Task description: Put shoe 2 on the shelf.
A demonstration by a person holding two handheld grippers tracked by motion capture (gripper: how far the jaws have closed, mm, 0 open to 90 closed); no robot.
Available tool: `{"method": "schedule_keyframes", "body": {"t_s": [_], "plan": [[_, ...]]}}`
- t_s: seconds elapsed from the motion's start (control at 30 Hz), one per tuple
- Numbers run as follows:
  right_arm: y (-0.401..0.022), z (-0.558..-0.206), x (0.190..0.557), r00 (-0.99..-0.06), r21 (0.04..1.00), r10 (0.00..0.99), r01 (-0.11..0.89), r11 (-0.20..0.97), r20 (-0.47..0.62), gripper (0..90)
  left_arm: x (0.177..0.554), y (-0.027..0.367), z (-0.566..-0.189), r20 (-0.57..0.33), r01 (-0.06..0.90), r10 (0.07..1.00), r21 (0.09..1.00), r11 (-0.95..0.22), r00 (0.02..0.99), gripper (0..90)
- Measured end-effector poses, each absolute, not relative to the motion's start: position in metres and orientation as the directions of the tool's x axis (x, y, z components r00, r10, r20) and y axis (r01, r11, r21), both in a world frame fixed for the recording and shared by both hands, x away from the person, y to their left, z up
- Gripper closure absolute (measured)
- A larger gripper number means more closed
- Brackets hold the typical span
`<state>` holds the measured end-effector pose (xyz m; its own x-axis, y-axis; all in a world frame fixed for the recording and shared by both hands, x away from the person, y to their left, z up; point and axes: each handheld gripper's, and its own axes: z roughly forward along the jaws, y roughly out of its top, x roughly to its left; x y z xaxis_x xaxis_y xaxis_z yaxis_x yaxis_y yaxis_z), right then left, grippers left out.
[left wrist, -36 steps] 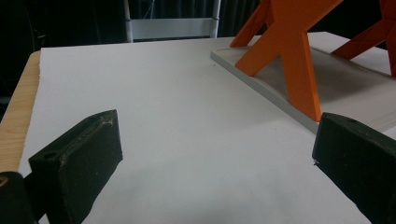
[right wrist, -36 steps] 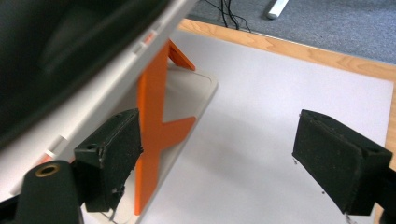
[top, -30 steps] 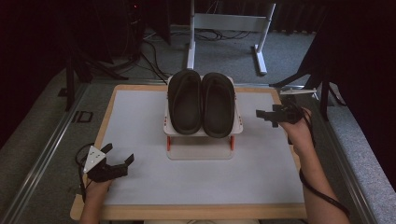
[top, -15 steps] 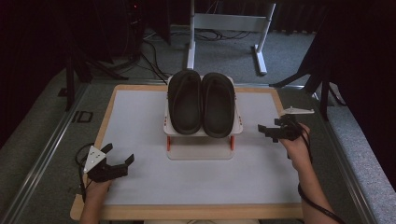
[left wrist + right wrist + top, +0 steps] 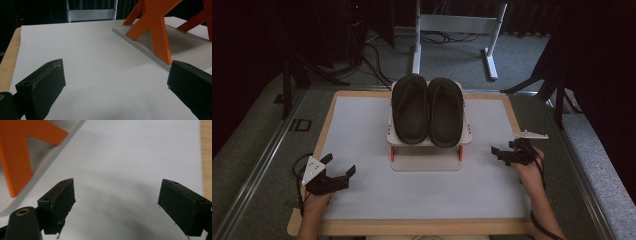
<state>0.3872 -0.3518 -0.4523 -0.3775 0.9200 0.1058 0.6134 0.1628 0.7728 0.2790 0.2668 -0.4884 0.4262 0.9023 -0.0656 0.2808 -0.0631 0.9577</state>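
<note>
Sandals [image 5: 428, 110], a dark pair, sit atop the white rack [image 5: 427, 139] mid-table, with the left gripper [image 5: 334, 175] and right gripper [image 5: 507, 151] flanking the rack, jaws spread and empty.

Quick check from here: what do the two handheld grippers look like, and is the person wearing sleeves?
Both are black, two-jawed tools. The left gripper carries a grey three-cornered plate on top with small dark marks; the right gripper has one too. A dark cable trails from each. Up close the jaws are flat, matt black blocks with small screw holes, and the right gripper has a brass-coloured fitting at its base. Forearms are bare; no sleeves in view.
</note>
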Motion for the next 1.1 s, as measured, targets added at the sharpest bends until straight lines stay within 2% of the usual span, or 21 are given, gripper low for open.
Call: {"method": "schedule_keyframes", "body": {"t_s": [0.17, 0.77, 1.1], "plan": [[-0.355, -0.463, 0.382, -0.334, 0.765, 0.934, 0.633, 0.122, 0.127, 13.7, 0.279, 0.267, -0.488, -0.064, 0.279, 0.902, 0.958, -0.064, 0.426, 1.1], [-0.368, -0.477, 0.356, -0.223, 0.831, 0.974, 0.549, 0.084, 0.048, 13.7, 0.278, 0.266, -0.488, -0.056, 0.273, 0.899, 0.959, -0.072, 0.434, 1.2], [-0.369, -0.478, 0.355, -0.215, 0.837, 0.975, 0.542, 0.073, 0.054, 13.8, 0.278, 0.266, -0.488, -0.056, 0.271, 0.900, 0.960, -0.071, 0.433, 1.2]]}}
